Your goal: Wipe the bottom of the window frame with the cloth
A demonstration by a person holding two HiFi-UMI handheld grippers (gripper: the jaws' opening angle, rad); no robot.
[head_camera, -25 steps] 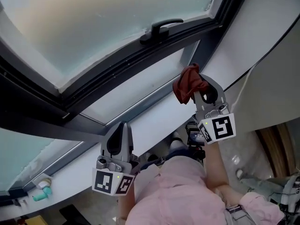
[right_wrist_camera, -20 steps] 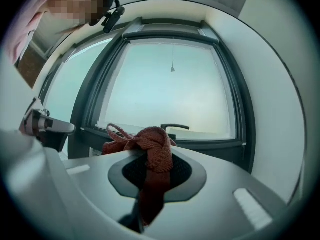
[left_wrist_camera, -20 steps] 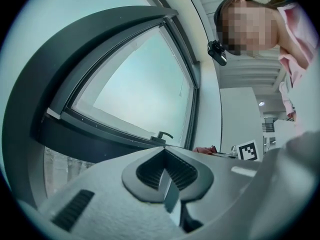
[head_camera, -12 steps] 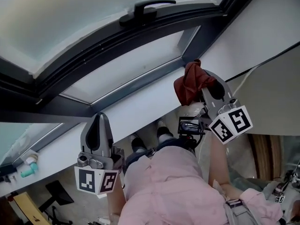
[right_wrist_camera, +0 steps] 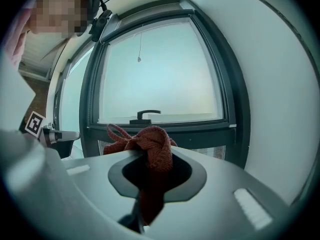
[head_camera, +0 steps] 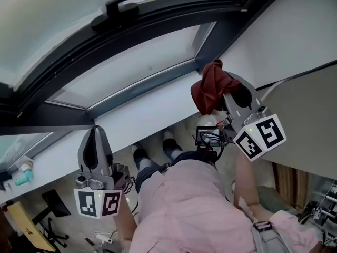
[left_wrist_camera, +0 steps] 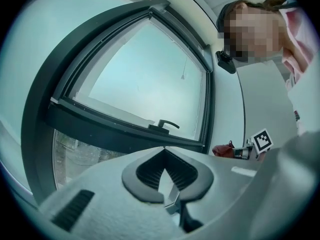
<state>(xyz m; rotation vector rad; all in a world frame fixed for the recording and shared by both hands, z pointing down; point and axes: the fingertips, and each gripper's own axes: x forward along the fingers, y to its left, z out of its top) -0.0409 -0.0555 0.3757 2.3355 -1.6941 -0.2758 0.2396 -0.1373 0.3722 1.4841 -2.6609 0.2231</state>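
My right gripper (head_camera: 227,91) is shut on a bunched dark red cloth (head_camera: 209,88), held over the white sill (head_camera: 158,115) just below the lower right corner of the dark window frame (head_camera: 142,86). Whether the cloth touches the sill, I cannot tell. In the right gripper view the cloth (right_wrist_camera: 150,146) bulges out between the jaws, with the frame's bottom bar (right_wrist_camera: 165,129) beyond it. My left gripper (head_camera: 96,133) hangs lower left, off the sill, shut and empty. In the left gripper view its jaws (left_wrist_camera: 164,156) meet, and the cloth (left_wrist_camera: 222,150) shows far right.
A black window handle (head_camera: 131,1) sits on the sash above. A white wall (head_camera: 295,30) closes the right side. A small teal bottle (head_camera: 23,179) stands on the sill at the far left. Below are the person's feet and the floor with cables.
The view has swung, so the window slid up and left. The right gripper with the cloth stays by the frame's lower right corner. The left gripper dropped down and left.
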